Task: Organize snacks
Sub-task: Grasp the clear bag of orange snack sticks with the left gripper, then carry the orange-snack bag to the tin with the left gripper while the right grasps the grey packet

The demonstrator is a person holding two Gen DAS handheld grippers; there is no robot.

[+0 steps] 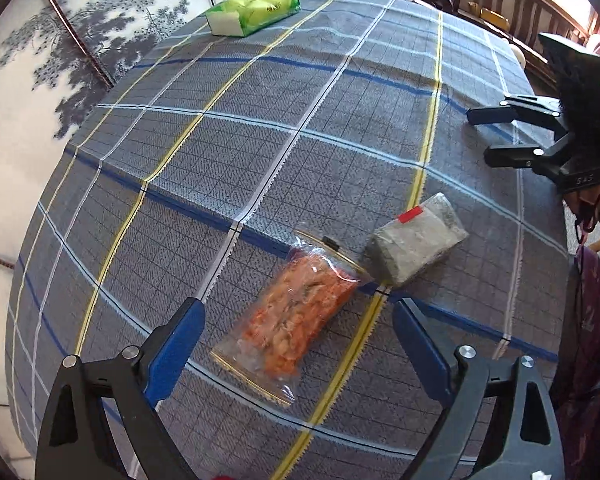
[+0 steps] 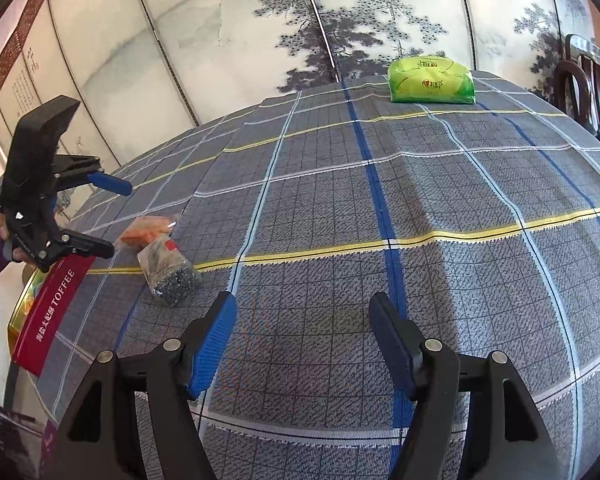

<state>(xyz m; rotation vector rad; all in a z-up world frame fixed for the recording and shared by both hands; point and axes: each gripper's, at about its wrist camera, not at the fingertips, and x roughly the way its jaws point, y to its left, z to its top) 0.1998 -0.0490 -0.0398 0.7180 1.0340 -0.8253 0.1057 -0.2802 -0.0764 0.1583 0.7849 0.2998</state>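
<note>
Lying flat on the checked cloth of the bench (image 1: 260,128), directly below the wide-open, empty left hand-held gripper (image 1: 296,320): a clear bag of orange snacks (image 1: 296,320), end to end with a grey film-wrapped block (image 1: 416,244). Probably light, crinkly and slippery, with brittle contents; best pinched across the narrow width at mid-length, gently enough not to crush. Right hand-held gripper (image 2: 302,334) likewise parted and empty over bare cloth; soft green pack (image 2: 430,80) far off, glossy red toffee box (image 2: 52,312) at the edge.
</note>
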